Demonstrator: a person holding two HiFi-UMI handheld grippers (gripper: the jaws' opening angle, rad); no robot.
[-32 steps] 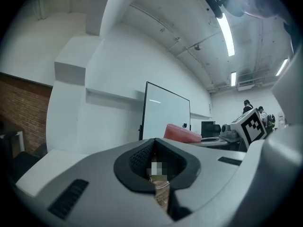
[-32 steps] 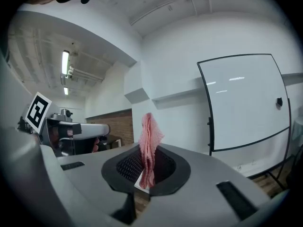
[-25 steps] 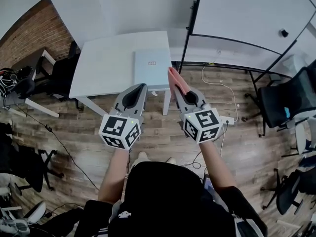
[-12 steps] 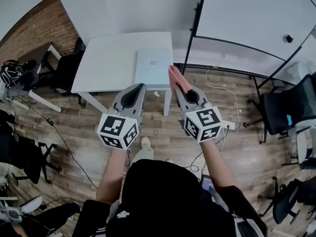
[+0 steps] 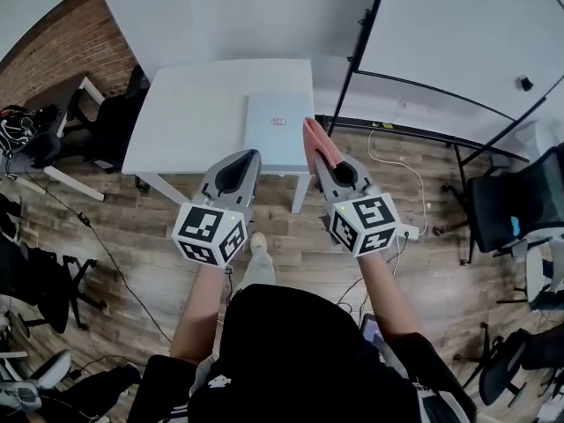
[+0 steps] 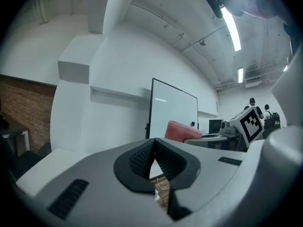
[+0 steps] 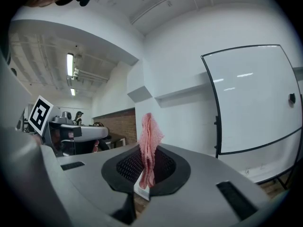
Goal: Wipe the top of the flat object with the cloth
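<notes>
Overhead, you stand a little back from the white table (image 5: 189,117), with both tools held out level over the wooden floor (image 5: 291,254). Only this head view shows the flat object (image 5: 278,129). It is a pale slab with a small red mark, lying on the table's near right part, just past the tips of both tools and touched by neither.

From above, your left gripper (image 5: 252,153) reads only as a grey wedge. Its own view settles the matter: the ribbed pads (image 6: 140,159) meet at the tip with nothing between them. That view also catches the rolled end of the pink cloth (image 5: 315,139) off to the right, beside the marker cube (image 6: 250,122) of your other tool.

Your right gripper (image 5: 324,162) carries that cloth. The head view shows it poking forward past the tip towards the slab's right edge. The right gripper view adds the grip itself: the jaws are closed on the cloth's lower part, and the free end stands up above them. Behind it are the whiteboard (image 7: 251,98) and a brick wall (image 7: 124,122).
</notes>
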